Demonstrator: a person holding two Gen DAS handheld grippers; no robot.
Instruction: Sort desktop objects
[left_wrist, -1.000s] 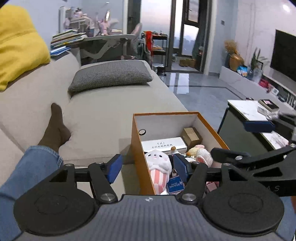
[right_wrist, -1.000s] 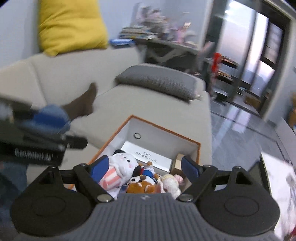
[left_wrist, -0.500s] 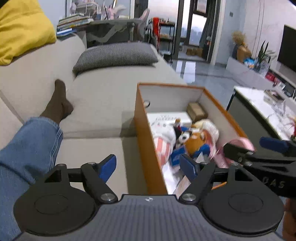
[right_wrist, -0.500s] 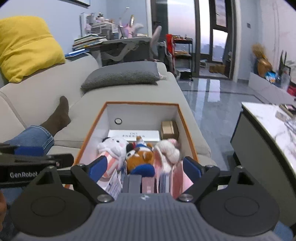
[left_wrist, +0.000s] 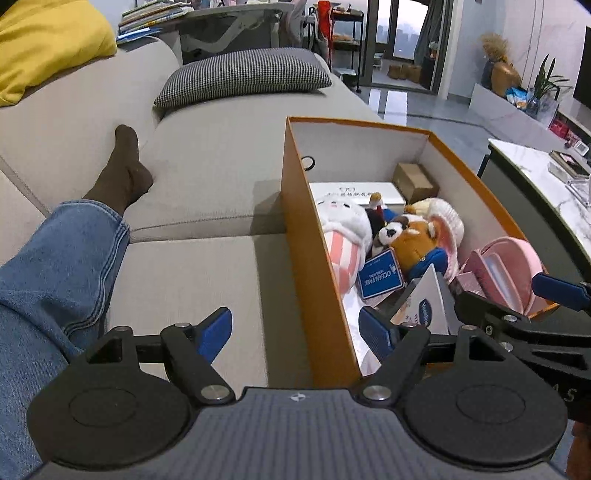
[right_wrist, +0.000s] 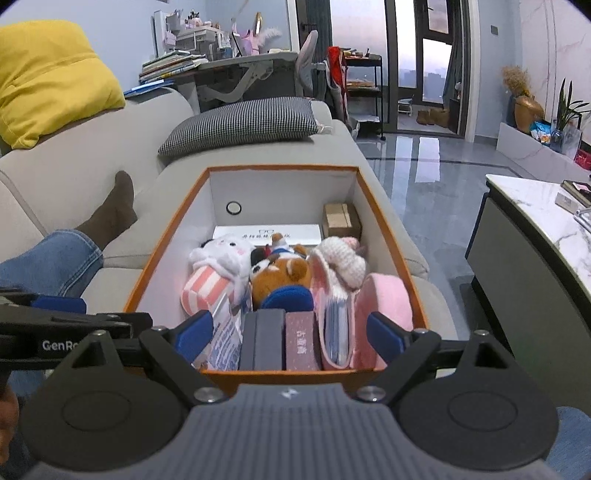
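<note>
On the sofa at centre frame sits the orange box, already packed with plush toys, booklets and a pink case. Both the left tongs and right tongs stand wide apart and empty; the left have just been opening. Sorting looks barely begun.

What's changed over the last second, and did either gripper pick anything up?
Both grippers dropped toward the orange box and tilted down into it. The left gripper has just opened wider and straddles the box's side wall without pressing; the right gripper remains open and empty. Box, plush toys and sofa stayed put.
</note>
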